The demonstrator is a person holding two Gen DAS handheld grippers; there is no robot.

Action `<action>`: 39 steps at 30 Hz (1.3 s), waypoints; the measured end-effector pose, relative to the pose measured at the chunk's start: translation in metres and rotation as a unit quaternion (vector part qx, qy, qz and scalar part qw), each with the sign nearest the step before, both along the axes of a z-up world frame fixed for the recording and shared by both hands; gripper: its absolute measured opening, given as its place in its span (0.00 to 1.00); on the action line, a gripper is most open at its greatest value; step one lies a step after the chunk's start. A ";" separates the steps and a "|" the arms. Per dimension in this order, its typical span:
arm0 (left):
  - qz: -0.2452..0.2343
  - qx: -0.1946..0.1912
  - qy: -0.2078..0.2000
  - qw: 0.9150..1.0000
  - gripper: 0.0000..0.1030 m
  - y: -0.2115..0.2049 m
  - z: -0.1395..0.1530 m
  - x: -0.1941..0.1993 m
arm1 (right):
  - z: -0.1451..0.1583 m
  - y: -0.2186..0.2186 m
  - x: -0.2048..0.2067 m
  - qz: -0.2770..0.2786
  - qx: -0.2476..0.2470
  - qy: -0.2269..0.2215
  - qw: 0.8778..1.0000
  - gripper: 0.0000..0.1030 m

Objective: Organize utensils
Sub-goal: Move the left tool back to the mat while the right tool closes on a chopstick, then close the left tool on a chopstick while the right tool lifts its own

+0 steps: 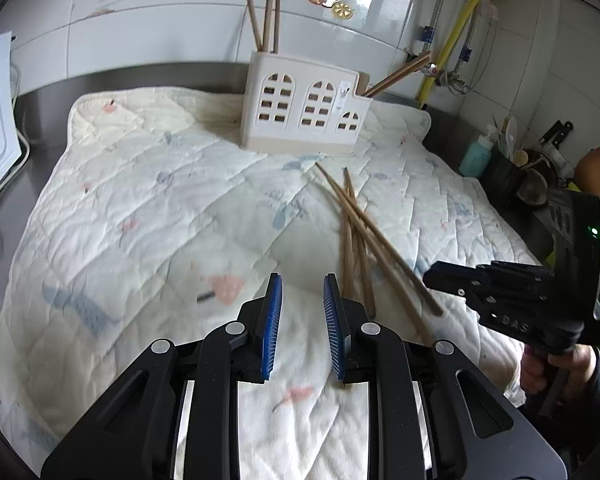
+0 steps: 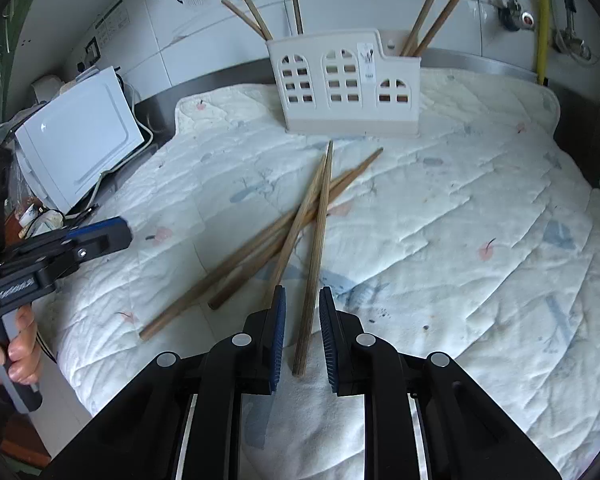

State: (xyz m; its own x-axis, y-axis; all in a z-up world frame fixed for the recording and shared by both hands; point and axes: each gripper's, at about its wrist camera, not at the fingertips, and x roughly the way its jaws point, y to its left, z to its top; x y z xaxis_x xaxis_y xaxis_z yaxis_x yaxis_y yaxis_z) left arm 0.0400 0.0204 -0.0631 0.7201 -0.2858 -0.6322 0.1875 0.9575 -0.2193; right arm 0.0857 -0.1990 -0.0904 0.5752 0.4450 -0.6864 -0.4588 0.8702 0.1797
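Nearest in the right wrist view, the right gripper point(image 2: 302, 334) is seen with its blue pads slightly parted, and the near end of one wooden chopstick point(image 2: 315, 264) lies between them on the quilted mat point(image 2: 480, 200); no pad appears to press on it. In the left wrist view the left gripper point(image 1: 302, 322) is likewise narrowly spread, with nothing between its pads, just beside the loose chopsticks point(image 1: 364, 236) that lie crossed in a small heap on the mat. Further back, the house-shaped utensil holder point(image 1: 304, 116) stands upright at the mat's far edge, with three chopsticks already upright in its left compartment and two leaning out of its right one.

The step in hand is judged to be the reach for another chopstick. Next, the right pads would have to be closed squarely on the single stick without its neighbours being dragged along, after which it would be lifted, tipped upright and lowered into a compartment.
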 end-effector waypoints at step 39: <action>0.013 -0.020 0.028 0.999 0.34 -0.109 -0.026 -0.012 | 0.015 -0.052 -0.025 -0.045 0.056 -0.031 0.997 0.06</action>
